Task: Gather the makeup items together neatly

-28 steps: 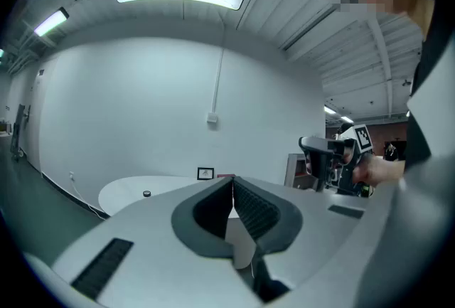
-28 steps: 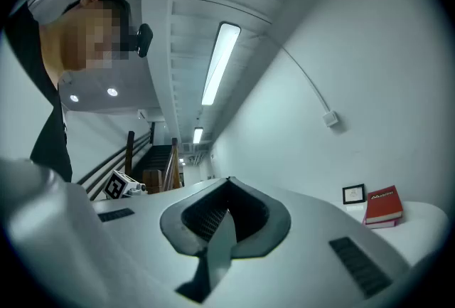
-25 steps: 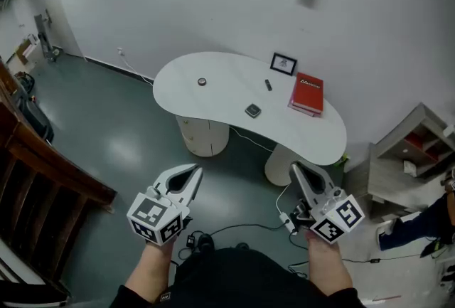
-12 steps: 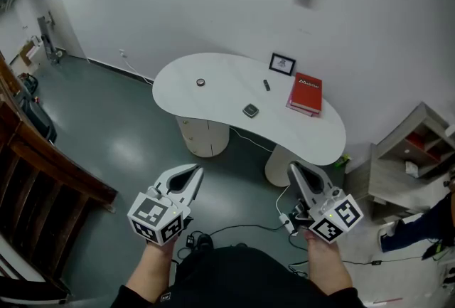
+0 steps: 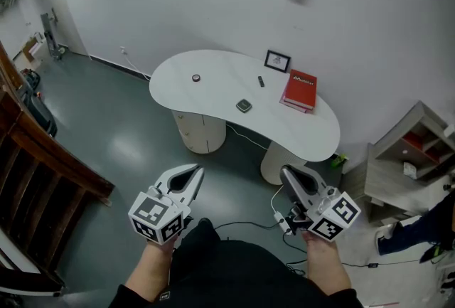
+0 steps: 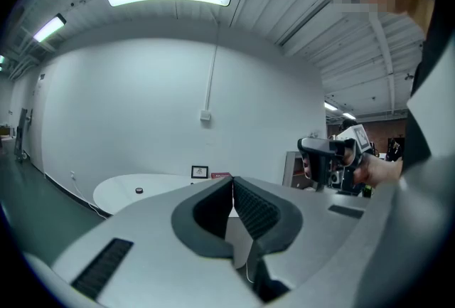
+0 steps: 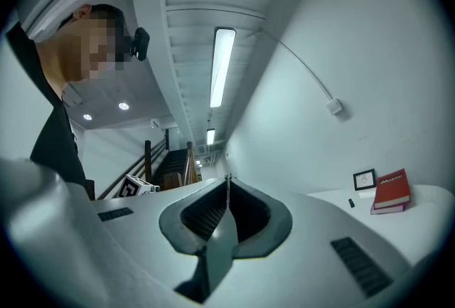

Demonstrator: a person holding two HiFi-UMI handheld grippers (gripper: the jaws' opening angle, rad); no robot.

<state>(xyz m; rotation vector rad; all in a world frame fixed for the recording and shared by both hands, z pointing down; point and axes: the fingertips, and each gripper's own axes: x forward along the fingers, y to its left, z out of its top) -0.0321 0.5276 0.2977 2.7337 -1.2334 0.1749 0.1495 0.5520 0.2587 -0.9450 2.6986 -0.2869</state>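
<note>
Holding left gripper and right gripper out front, jaws closed and empty, probably being too far off to reach the small round item, compact and dark stick lying scattered, well apart, on the counter.

Three makeup items, one book, one frame.

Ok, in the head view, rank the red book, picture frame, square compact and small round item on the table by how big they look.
1. red book
2. picture frame
3. square compact
4. small round item

All four sit at much the same distance from the camera, so nearness hardly skews the order. The frame stands propped, so only its face counts.
</note>
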